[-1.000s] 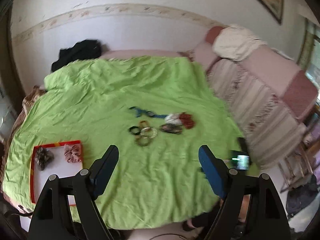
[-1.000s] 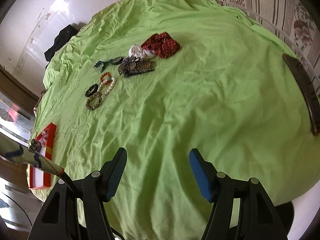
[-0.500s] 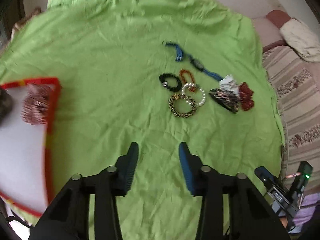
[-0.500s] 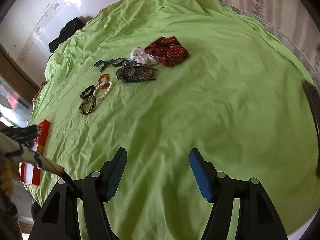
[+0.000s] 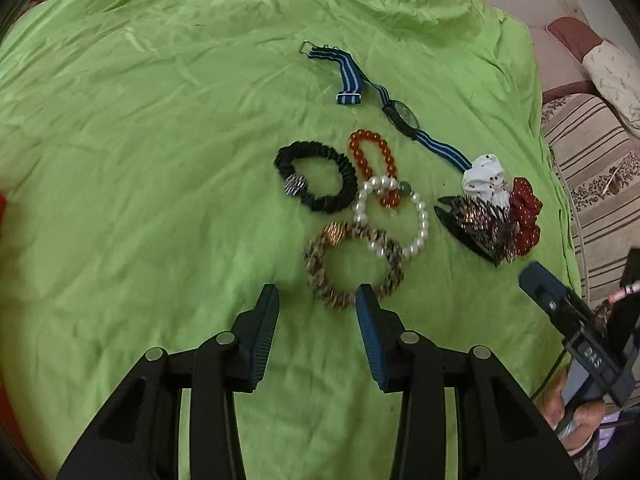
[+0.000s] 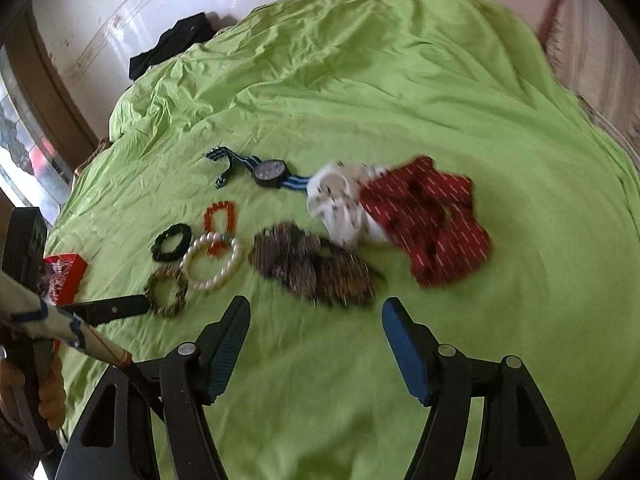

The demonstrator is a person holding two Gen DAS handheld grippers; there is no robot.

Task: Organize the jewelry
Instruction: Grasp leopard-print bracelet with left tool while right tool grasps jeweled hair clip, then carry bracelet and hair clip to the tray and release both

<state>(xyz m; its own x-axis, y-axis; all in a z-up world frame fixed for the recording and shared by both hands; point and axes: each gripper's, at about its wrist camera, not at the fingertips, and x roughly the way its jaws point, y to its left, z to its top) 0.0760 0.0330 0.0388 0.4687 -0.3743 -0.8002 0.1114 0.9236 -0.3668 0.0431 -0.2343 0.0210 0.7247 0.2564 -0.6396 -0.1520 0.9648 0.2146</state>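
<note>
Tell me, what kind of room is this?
Probably a bedroom or a living room at home. A wrinkled green sheet covers a wide bed-like surface, a striped cushioned sofa sits beside it, and dark clothes lie by the wall.

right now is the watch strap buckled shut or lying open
Open: the watch lies flat on the green sheet, strap ends apart.

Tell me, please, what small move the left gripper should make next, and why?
Probably ease forward and slightly right: the left gripper is open and empty, and the leopard scrunchie lies just off its right fingertip, not between the fingers.
</note>
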